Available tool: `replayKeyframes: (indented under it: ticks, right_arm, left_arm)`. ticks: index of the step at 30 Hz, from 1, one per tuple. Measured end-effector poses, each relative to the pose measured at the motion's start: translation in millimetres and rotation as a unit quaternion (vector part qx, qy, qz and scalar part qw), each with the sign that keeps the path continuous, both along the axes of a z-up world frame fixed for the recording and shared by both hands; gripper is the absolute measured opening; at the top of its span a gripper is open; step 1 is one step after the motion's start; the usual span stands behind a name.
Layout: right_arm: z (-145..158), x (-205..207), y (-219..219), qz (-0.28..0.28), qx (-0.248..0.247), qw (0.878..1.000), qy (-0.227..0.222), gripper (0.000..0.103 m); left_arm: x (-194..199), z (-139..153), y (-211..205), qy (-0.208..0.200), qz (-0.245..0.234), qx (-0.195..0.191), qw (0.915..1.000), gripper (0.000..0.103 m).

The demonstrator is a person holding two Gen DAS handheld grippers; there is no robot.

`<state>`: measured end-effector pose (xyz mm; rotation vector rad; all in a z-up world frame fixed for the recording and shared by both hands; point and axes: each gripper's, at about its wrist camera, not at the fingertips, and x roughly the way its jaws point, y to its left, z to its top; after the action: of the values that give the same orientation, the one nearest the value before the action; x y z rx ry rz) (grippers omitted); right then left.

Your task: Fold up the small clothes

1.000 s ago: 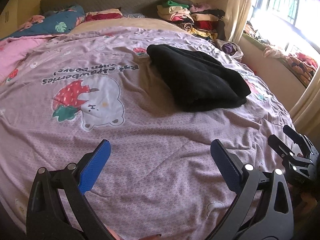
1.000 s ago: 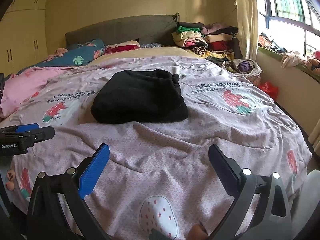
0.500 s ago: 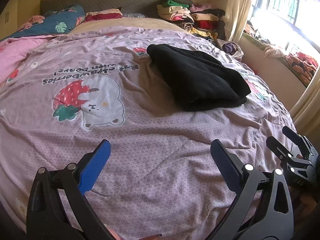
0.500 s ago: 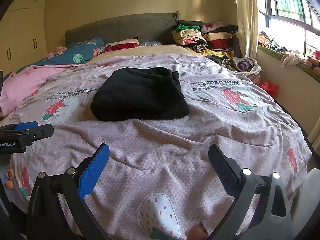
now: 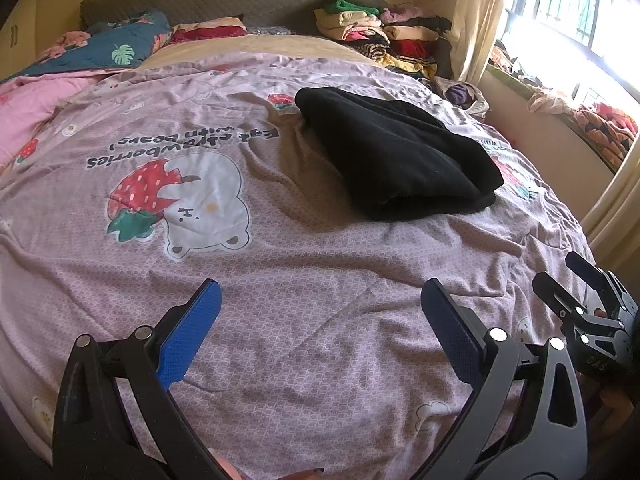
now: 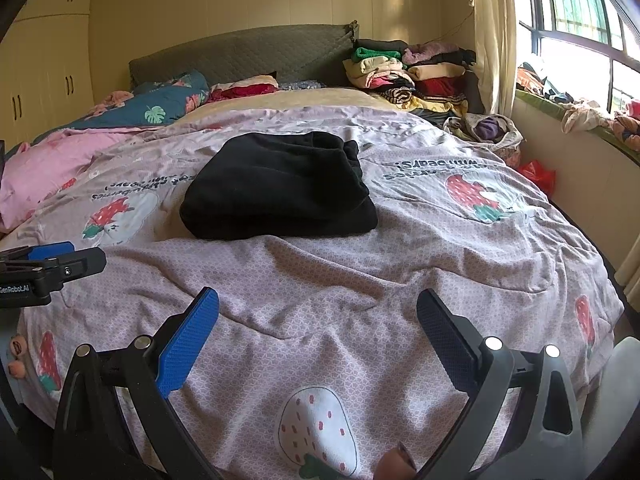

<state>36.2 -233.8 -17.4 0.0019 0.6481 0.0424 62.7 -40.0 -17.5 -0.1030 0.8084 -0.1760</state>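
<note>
Bedspread: black garment beyond both tongs

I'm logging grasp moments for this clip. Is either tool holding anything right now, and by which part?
Nothing is held. The left tool and right tool are both open above the bedspread, short of the black garment.

Entry: changes over the last second, right wrist view.

- Slight upward drift of the whole scene in frame, in two small steps.
- Black folded garment: marginally higher in frame than one second ago.
- Headboard: top edge likewise a touch higher.
- Left gripper, at the left edge: raised in frame by the same small amount.
- Attributed to a small dip or downward tilt of the right gripper; cannot tell which.
- Shift of view only, not of the garment across the bed cover.
</note>
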Motion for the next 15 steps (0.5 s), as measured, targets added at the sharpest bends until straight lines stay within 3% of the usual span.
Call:
replayKeyframes:
  ticks: [15]
  right_arm:
    - [-3.6,0.7,-1.0,0.000,-0.003,1.000,0.001,0.099]
  left_arm:
    - [0.2,-2.0,1.7,0.007,0.003,0.001,1.0000,0.093]
